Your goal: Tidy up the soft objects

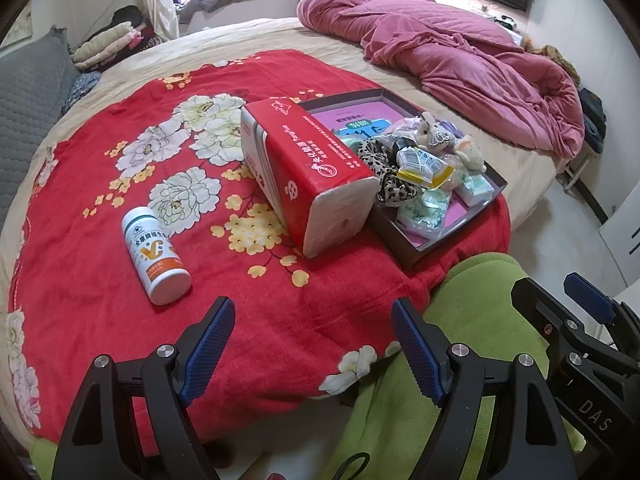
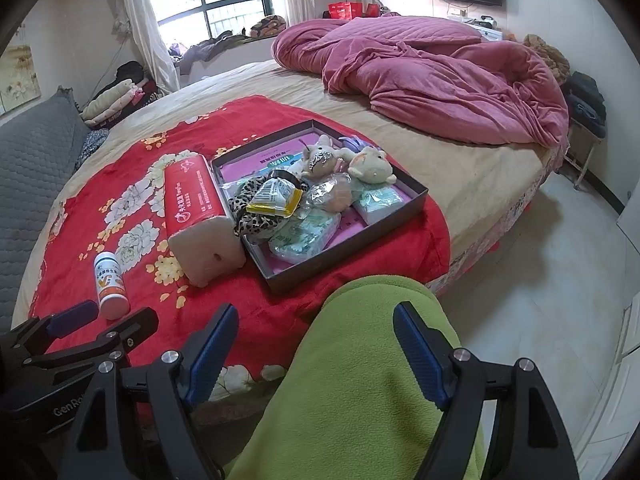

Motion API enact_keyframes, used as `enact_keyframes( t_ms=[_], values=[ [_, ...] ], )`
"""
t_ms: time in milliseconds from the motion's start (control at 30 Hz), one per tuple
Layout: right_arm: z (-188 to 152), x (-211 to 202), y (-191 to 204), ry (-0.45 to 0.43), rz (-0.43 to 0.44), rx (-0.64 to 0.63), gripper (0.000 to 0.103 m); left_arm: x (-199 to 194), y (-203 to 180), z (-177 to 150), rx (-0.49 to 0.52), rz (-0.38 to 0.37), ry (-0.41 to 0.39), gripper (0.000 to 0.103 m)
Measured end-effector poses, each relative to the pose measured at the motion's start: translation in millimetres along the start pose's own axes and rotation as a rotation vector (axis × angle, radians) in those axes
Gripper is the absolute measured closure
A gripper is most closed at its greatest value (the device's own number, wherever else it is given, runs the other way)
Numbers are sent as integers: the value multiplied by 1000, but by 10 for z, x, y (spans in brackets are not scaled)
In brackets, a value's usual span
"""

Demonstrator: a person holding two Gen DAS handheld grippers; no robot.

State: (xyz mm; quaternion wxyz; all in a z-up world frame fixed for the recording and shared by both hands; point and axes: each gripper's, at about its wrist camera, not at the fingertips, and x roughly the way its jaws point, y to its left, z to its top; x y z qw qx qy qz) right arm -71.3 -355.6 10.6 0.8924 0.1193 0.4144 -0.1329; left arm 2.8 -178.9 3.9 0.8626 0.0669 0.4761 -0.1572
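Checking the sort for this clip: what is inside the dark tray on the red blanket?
The dark tray holds a leopard-print scrunchie, a yellow-edged packet, small plush toys, and tissue packs. A pink printed sheet lines it. Anything beneath the pile is hidden.

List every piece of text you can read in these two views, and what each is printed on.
"DAS": on the black body of the right gripper, seen from the left wrist view.
"GenRo", cut off: on the left gripper, right wrist view.
White pill bottle, red tissue pack, dark cardboard tray liner, yellow-edged packet: printed, too blurred to read.
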Motion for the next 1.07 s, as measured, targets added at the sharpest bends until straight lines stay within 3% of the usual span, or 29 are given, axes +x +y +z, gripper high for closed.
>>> enact_keyframes(
  t_ms=[833,1000,1067],
  values=[
    [-4,4,31,3,5,-15,24,63,-8,-12,-2,34,21,22],
    [7,21,111,8,17,-40,24,73,130,-6,-34,-12,21,22],
    [42,20,252,-2,29,-89,24,43,349,8,-85,-44,14,22]
  ],
)
